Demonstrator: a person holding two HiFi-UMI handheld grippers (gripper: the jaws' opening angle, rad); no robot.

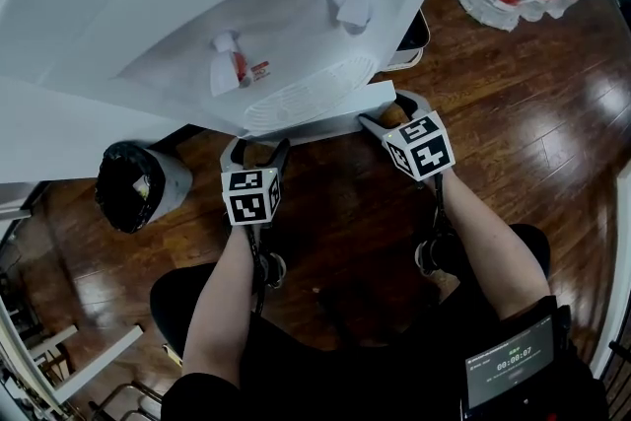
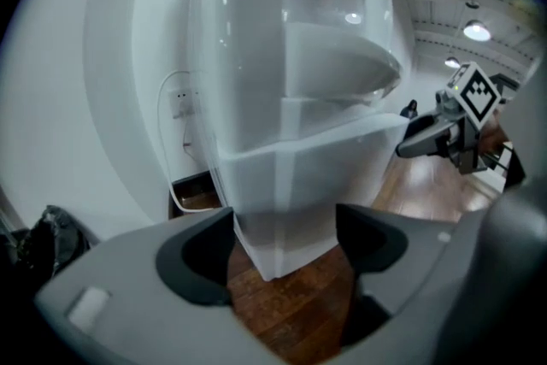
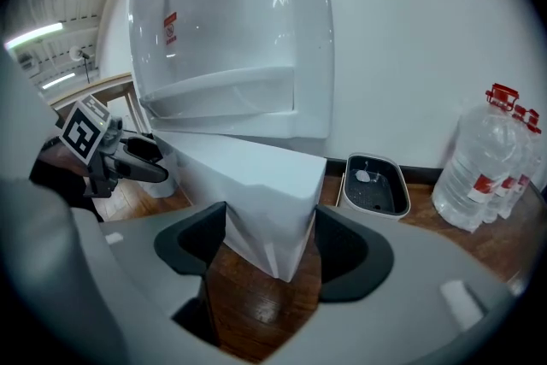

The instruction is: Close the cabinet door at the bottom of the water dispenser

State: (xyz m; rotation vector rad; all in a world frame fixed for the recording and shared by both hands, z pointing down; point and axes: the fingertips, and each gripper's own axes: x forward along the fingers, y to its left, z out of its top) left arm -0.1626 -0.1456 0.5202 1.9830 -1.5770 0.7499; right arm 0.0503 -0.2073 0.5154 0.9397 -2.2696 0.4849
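**Nearly there: both tools lined up on the cabinet door**

Looking down from the head camera, I have the water dispenser (image 1: 296, 25) at twelve o'clock. Its cabinet door (image 1: 325, 120) juts toward me just under the drip grille (image 1: 306, 94) and, by my reading, is not yet shut.

The left gripper (image 1: 256, 151) sits at seven o'clock of the door, jaws spread wide with nothing pinched. Its own camera shows only the cabinet's lower corner framed between them, over the wood floor (image 1: 335, 212).

The right gripper (image 1: 389, 111) is at the door's three o'clock end, jaws likewise apart. The door's corner stands between them, and I see no pad pressing on it.

So I judge this to be the approach, with the push itself not begun. Next I need flat contact on the door's front face. Then comes a steady shove toward twelve o'clock until it seats flush, keeping the fingers off the closing edge so they don't get trapped.
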